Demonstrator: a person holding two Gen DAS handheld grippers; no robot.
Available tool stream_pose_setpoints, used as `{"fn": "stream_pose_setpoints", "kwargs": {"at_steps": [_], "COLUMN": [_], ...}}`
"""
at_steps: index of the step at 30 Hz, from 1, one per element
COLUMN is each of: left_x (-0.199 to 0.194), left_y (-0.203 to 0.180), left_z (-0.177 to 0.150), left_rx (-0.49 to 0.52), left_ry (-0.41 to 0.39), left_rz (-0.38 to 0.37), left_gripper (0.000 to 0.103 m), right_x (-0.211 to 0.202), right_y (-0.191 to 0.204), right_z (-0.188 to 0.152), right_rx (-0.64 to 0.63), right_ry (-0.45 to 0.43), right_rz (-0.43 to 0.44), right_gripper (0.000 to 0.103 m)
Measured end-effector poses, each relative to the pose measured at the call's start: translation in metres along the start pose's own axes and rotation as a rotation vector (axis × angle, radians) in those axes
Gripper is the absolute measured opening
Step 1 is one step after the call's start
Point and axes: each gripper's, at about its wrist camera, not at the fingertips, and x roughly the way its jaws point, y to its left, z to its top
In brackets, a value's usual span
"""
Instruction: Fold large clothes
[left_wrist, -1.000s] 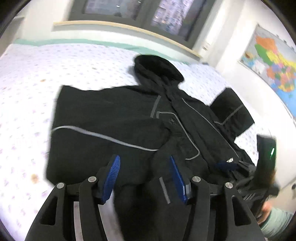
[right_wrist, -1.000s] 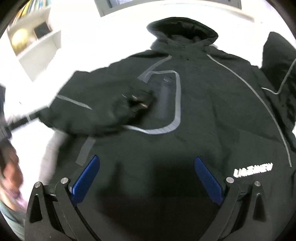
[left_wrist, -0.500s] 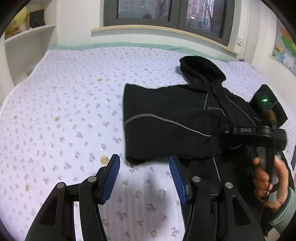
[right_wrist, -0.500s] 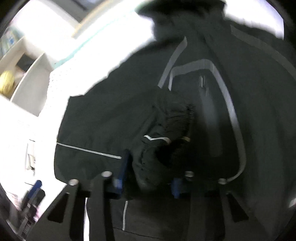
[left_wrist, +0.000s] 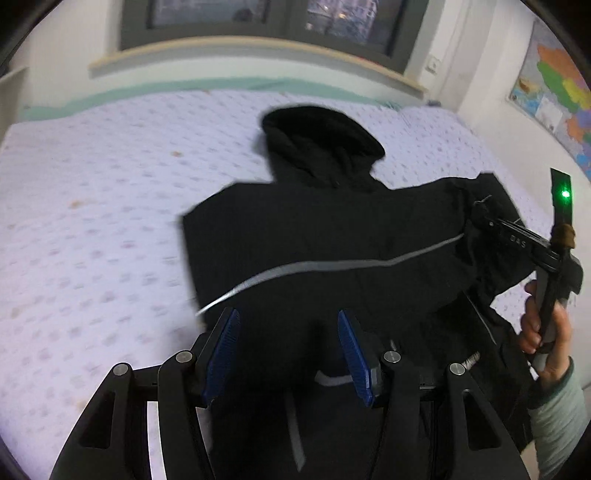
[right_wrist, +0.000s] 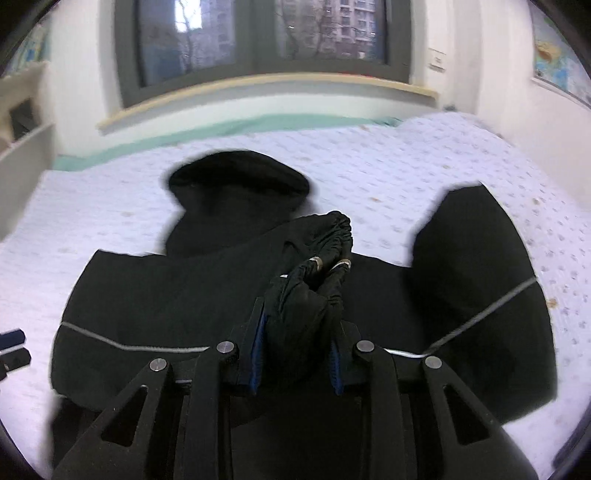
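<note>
A black hooded jacket (left_wrist: 325, 243) with grey stripes lies on the bed, hood (left_wrist: 317, 136) toward the window. My left gripper (left_wrist: 288, 350) is open and empty above the jacket's lower part. My right gripper (right_wrist: 299, 350) is shut on the bunched sleeve cuff (right_wrist: 325, 251) and holds the sleeve across the jacket's body. It also shows in the left wrist view (left_wrist: 484, 218) at the right, gripping the sleeve end. The other sleeve (right_wrist: 476, 273) lies spread out to the right.
The bed (left_wrist: 92, 221) has a white sheet with small purple dots. A window (right_wrist: 258, 33) and sill stand behind it. A wall map (left_wrist: 554, 96) hangs at the right. A shelf (right_wrist: 22, 122) stands at the left.
My right gripper has closed on the sleeve cuff and carried it to the right, across the jacket. My left gripper has swung back over the jacket, still open.
</note>
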Motion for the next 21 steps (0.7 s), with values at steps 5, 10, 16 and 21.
{"fn": "stream_pose_setpoints", "kwargs": {"at_steps": [5,10,16,21], "left_x": [0.098,0.112,0.042,0.022], "left_y": [-0.004,0.001,0.003,-0.015], "left_z": [-0.017,-0.031,-0.028,-0.025], "left_rx": [-0.080,-0.079,-0.089,-0.085], "left_ry": [0.133,0.130,0.004,-0.013], "left_rz": [-0.018,-0.006,-0.022,0.013], "left_gripper": [0.056,0.056,0.057,0.059], "right_x": [0.078,0.096,0.019,-0.014], "right_y": [-0.054,-0.065,-0.057,-0.013], "right_z": [-0.045,-0.064,-0.042,-0.036], "right_rx": [0.061,0.080,0.034,-0.033], "right_ry": [0.154,0.238,0.095,0.040], "right_rz": [-0.051,-0.017,0.002,0.086], "right_gripper": [0.033,0.042,0.068,0.073]}}
